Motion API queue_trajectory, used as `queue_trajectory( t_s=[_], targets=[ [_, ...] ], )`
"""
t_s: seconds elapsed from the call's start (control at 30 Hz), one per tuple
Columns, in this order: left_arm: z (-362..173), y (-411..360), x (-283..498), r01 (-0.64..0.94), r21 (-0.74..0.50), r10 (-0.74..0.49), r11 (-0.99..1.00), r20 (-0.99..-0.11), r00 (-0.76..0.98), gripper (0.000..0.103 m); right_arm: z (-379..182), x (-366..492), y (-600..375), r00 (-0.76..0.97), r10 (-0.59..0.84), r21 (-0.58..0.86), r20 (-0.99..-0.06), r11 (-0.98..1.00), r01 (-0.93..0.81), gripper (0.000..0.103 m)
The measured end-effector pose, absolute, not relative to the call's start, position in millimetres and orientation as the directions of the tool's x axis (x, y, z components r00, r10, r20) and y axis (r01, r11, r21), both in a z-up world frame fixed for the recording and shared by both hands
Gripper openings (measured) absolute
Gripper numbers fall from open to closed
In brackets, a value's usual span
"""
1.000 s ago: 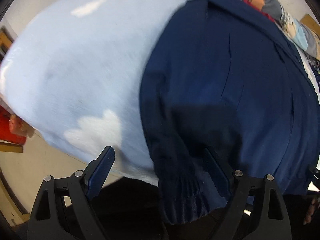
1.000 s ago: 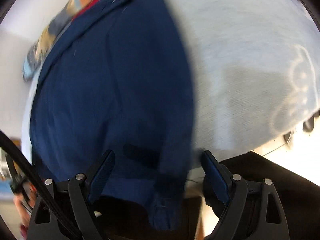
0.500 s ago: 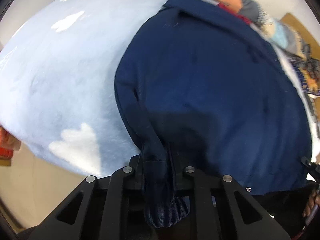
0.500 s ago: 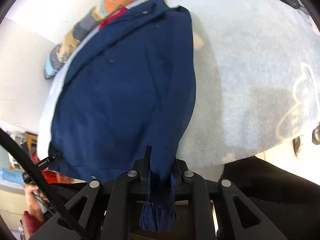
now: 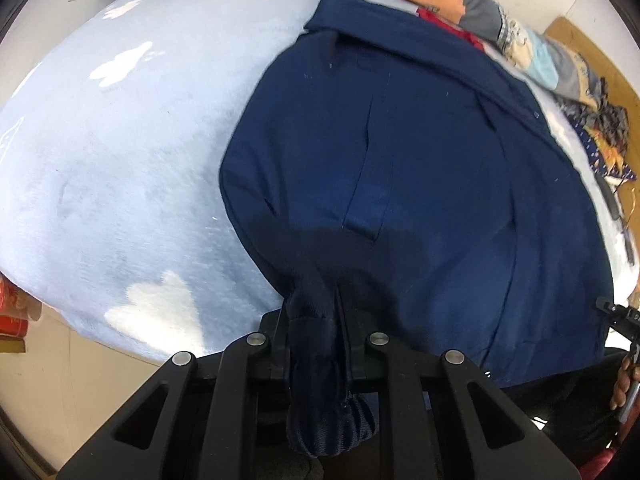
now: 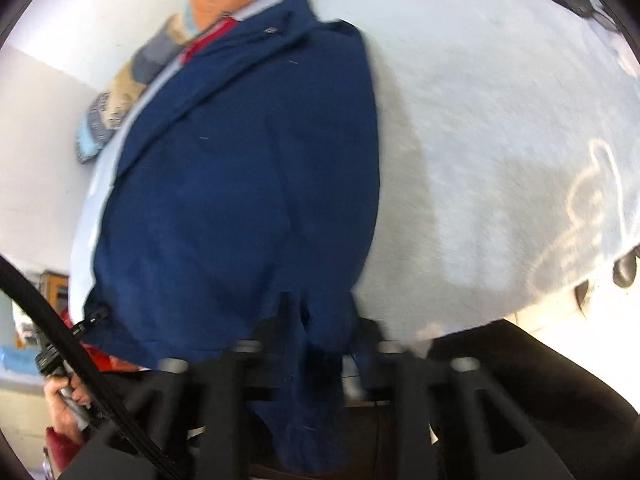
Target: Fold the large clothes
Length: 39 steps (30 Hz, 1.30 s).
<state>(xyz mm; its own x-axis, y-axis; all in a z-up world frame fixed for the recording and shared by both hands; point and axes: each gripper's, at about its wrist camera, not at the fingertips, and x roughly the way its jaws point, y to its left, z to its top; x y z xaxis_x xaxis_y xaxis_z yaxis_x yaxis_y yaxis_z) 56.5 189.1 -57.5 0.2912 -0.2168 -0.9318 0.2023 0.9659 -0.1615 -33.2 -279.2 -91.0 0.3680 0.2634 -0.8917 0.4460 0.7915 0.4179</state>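
Across a pale blue fleecy blanket (image 5: 120,168) printed with white cloud shapes lies one navy jacket (image 5: 420,168), a smooth, soft-looking garment spread fairly flat with its collar at the far end and its hem toward the cameras. Its body shows long seams and one flat vertical strip down the front. Each of its two sleeves ends in a ribbed cuff, and both cuffs hang over the near edge of the blanket. On the left wrist view, the left gripper (image 5: 320,332) has its black fingers drawn tight together around the left sleeve (image 5: 316,320), the ribbed cuff bulging out below the clamp. On the right wrist view, which is blurred, the right gripper (image 6: 316,336) likewise pinches the right sleeve (image 6: 324,320) between closed-up fingers, with the cuff dangling beneath. Beyond the collar, along the far side, lies a patchwork quilt (image 5: 520,40) of orange, grey, tan and light blue squares, and one red cloth (image 5: 448,26) peeks out between quilt and collar. Broad bare stretches of blanket flank the jacket: a wide one to its left in the left view and a wide one to its right in the right view. Close to the cameras the blanket's rounded edge drops off to a light floor (image 5: 60,380).
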Motion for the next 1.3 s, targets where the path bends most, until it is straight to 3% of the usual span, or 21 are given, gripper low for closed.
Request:
queue_trajectory(
  t_s=[0.13, 0.2, 0.23, 0.27, 0.3, 0.33, 0.37, 0.43, 0.83, 1.23, 1.3],
  targets=[
    [-67, 181, 69, 0.193, -0.144, -0.195, 0.97, -0.94, 0.279, 0.019, -108, -31, -281, 0.326, 0.258, 0.394, -0.909, 0.788, 0.474, 0.071],
    [-73, 181, 70, 0.178, -0.117, -0.163, 0.977, -0.947, 0.276, 0.03, -117, -28, -277, 0.285, 0.259, 0.37, -0.923, 0.801, 0.471, 0.072],
    [-77, 180, 72, 0.165, -0.095, -0.138, 0.982, -0.953, 0.271, 0.043, -121, -28, -274, 0.266, 0.266, 0.366, -0.926, 0.805, 0.468, 0.069],
    [-80, 181, 73, 0.156, -0.089, -0.129, 0.984, -0.954, 0.271, 0.043, -127, -27, -271, 0.244, 0.288, 0.372, -0.926, 0.806, 0.461, 0.061],
    [-81, 180, 73, 0.159, -0.093, -0.133, 0.983, -0.955, 0.266, 0.042, -126, -26, -267, 0.246, 0.302, 0.384, -0.921, 0.808, 0.446, 0.035],
    [-80, 178, 72, 0.175, -0.102, -0.146, 0.979, -0.953, 0.266, 0.022, -122, -25, -261, 0.248, 0.321, 0.399, -0.914, 0.817, 0.415, 0.016],
    [-76, 177, 70, 0.188, -0.107, -0.156, 0.976, -0.949, 0.273, 0.016, -119, -25, -258, 0.26, 0.32, 0.404, -0.911, 0.824, 0.398, 0.016],
    [-70, 177, 66, 0.197, -0.122, -0.177, 0.973, -0.94, 0.29, 0.014, -106, -28, -256, 0.3, 0.315, 0.412, -0.901, 0.837, 0.359, 0.014],
    [14, 201, 79, 0.222, -0.348, -0.412, 0.911, -0.804, 0.429, 0.014, -5, 0, -285, 0.56, 0.405, 0.585, -0.723, 0.79, 0.183, 0.012],
    [92, 171, 191, 0.199, -0.269, -0.335, 0.942, -0.757, 0.561, 0.014, 43, 114, -343, 0.665, 0.37, 0.62, -0.648, 0.764, 0.179, 0.012],
    [98, 166, 219, 0.176, -0.259, -0.313, 0.95, -0.755, 0.576, 0.008, 41, 145, -355, 0.662, 0.36, 0.615, -0.657, 0.764, 0.195, 0.012]
  ],
)
